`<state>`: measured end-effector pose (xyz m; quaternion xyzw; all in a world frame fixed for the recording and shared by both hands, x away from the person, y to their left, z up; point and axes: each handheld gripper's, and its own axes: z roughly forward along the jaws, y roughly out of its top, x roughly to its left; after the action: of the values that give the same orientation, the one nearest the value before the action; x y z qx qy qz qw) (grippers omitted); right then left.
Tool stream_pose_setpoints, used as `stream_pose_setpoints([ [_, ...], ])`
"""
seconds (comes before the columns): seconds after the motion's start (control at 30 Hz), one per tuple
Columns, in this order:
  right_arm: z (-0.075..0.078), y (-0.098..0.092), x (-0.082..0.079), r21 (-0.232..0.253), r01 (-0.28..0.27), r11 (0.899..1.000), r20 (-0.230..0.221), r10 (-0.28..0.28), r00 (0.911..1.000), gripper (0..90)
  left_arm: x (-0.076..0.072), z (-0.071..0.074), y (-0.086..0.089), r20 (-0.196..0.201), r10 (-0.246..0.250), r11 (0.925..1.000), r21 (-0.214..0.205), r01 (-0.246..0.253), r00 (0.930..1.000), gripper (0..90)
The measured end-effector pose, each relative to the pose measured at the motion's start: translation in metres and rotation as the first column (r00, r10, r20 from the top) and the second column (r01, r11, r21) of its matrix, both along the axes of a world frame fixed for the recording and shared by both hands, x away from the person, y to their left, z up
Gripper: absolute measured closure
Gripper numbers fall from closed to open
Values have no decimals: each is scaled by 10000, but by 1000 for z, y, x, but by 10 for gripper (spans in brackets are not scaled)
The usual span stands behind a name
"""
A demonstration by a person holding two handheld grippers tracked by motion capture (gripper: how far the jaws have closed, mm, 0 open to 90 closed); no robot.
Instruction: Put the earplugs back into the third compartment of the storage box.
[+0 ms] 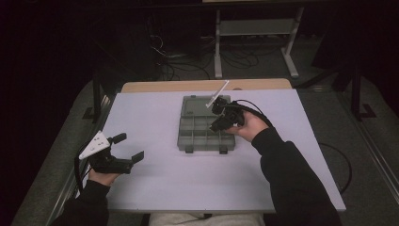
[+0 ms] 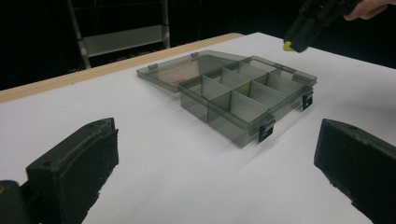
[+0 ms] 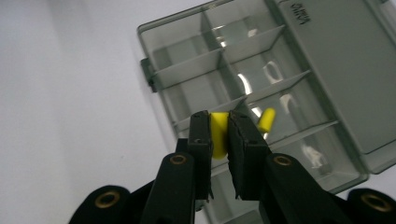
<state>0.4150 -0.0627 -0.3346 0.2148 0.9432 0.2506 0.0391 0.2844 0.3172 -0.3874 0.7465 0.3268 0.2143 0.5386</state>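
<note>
White tabletop [image 1: 155,188] carries a smoky grey compartment box [image 1: 204,136] near its middle, its lid [image 1: 200,104] folded flat behind it. Above the box's compartments, the right gripper [image 3: 219,133] is clamped on a small yellow piece [image 3: 218,135], pinched between its two black jaws. The left gripper [image 1: 127,148] rests at the table's left edge, well apart from the box, its jaws spread wide with nothing between them.

The compartment box [image 1: 205,127] lies open mid-worktop [image 1: 155,188], its lid [image 1: 200,105] flat behind it; a shelf rack [image 1: 256,28] stands beyond.
</note>
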Motion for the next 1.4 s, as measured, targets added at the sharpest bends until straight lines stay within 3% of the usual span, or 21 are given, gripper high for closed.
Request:
stream_pose_setpoints([
  [0.63, -5, 2, 37, -11, 695, 9976, -142, -695, 9975, 783, 0, 0, 0, -2, -32, 10000, -47, 32, 10000, 0],
  [0.97, -24, 0, 58, -184, 1067, 9941, -363, -1073, 9936, 783, 0, 0, 1, -12, -61, 10000, -66, 61, 10000, 0],
  [1.4, -43, 11, 64, -634, 1030, 9927, -514, -1063, 9930, 782, 0, 0, 1, -14, -67, 9999, -83, 67, 10000, 0],
])
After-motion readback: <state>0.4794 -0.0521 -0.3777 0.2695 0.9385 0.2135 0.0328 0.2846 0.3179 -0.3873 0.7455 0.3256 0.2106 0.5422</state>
